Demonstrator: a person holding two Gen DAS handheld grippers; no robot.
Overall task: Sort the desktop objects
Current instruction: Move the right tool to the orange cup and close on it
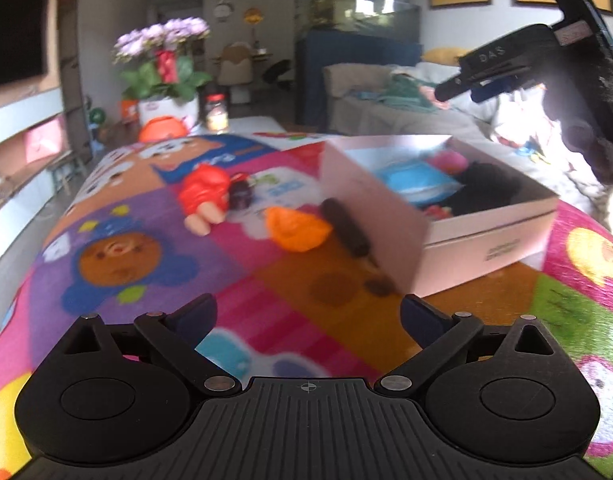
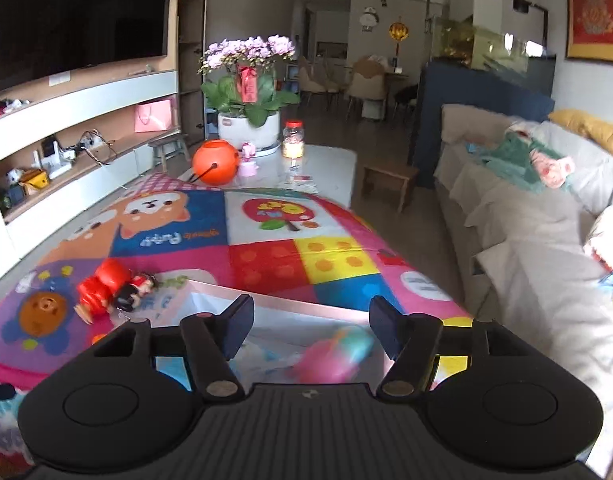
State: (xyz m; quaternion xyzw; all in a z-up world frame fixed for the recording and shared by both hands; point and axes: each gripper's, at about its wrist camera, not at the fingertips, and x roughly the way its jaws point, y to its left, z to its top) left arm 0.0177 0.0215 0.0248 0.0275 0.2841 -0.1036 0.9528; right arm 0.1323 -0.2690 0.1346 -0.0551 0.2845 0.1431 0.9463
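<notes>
Both my left gripper (image 1: 308,312) and right gripper (image 2: 311,326) spread empty, several toys already in the box (image 1: 486,236), doll (image 1: 204,196) and orange toy (image 1: 296,228) still on the table (image 1: 266,280)

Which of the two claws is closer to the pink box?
The right. The right gripper hangs open directly over the pink box, above its contents. The left gripper is open over the mat, short of the box's corner.
</notes>
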